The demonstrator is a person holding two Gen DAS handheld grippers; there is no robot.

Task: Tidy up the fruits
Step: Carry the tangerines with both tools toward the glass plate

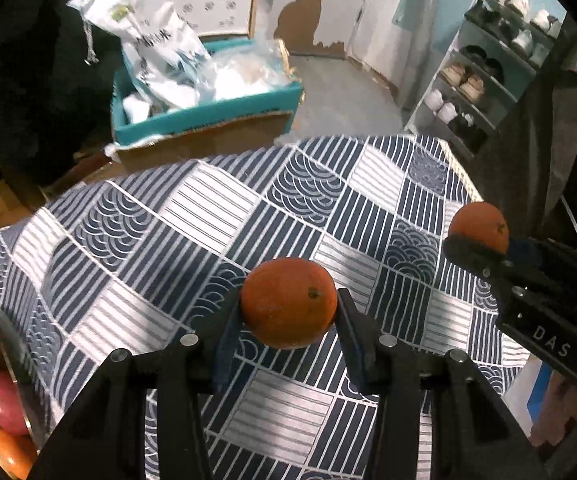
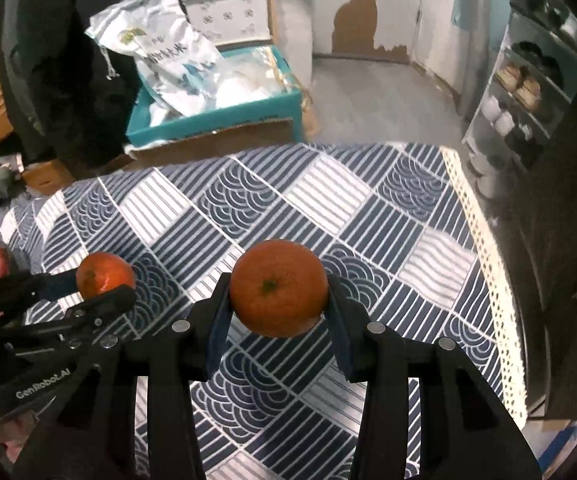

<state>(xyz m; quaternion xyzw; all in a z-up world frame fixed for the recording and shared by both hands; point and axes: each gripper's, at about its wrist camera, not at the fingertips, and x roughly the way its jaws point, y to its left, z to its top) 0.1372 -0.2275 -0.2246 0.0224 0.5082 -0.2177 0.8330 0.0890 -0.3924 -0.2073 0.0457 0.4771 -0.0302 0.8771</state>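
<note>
Nearest, the left gripper [image 1: 288,312] had its jaws clamped on a round orange fruit [image 1: 288,302] above the blue-and-white patterned tabletop [image 1: 168,232]; farther right, the right gripper [image 2: 278,300] pinched a second round orange [image 2: 278,288]. Smooth rinds might slip from the narrow pads.

I see the table [image 1: 248,208] draped in a blue-and-white patchwork cloth [image 2: 368,208] of stripe and wave squares, with a cream lace border [image 2: 484,232] along its right edge. At the cloth's left edge sits a bowl [image 1: 12,344] of red apples [image 1: 4,400].
</note>
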